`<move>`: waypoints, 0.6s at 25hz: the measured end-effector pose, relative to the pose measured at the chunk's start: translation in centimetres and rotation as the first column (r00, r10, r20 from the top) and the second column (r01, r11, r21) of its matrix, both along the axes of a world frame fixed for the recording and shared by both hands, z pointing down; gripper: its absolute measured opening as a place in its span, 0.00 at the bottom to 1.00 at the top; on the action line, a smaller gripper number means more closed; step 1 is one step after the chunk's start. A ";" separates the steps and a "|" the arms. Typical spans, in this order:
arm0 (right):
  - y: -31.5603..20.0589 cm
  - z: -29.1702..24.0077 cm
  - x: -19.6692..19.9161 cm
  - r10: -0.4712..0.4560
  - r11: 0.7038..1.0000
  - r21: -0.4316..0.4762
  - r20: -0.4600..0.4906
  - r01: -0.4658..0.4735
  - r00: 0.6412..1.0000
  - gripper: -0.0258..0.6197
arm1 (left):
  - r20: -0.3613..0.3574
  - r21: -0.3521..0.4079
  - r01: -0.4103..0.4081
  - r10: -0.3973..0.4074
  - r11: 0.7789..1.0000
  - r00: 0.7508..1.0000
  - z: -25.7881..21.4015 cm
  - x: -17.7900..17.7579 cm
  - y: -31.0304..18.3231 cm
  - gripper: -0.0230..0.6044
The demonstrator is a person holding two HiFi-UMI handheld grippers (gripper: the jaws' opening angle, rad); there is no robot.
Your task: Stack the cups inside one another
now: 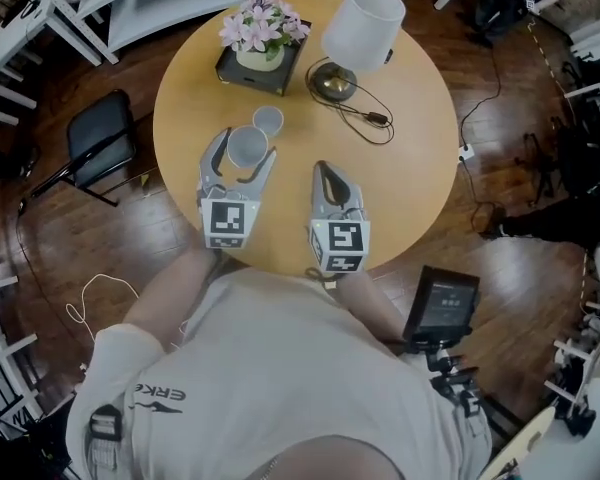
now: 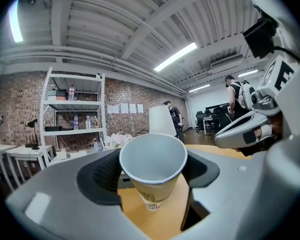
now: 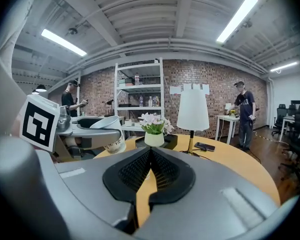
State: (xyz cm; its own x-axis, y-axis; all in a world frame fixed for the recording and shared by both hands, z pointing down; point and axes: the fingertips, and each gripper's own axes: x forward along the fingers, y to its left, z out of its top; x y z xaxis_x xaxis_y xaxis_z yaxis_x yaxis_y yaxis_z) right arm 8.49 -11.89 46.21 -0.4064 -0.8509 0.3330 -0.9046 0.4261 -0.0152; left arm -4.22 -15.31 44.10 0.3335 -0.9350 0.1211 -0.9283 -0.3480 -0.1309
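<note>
Cup trouble first: your left gripper (image 1: 242,158) has its jaws pinching a paper cup (image 2: 152,159) by its thin wall, up off the bench (image 1: 410,168). Squeeze harder and it may crumple. Tilt it and it may knock over the other cup (image 1: 268,120), just ahead of those jaws. Your right gripper (image 3: 149,171) has its jaws closed on nothing.

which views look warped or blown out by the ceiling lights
Left gripper view: fisheye bends the shelf, a ceiling light glares white, the cup is sharp. Right gripper view: dark rounded corners, a bright light strip. Head view: no glare, table evenly lit.
</note>
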 end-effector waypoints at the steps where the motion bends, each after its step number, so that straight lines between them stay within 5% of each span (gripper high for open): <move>1: -0.1 -0.4 -0.3 -0.005 1.000 0.009 0.000 0.005 1.000 0.06 | -0.005 0.004 0.004 -0.004 1.000 1.000 -0.4 -0.2 0.0 0.61; 15: -1.5 -4.8 -2.5 -0.025 0.994 0.105 -0.015 0.026 1.000 0.06 | -0.020 0.145 0.035 -0.032 0.989 0.999 -6.5 -3.2 -2.1 0.61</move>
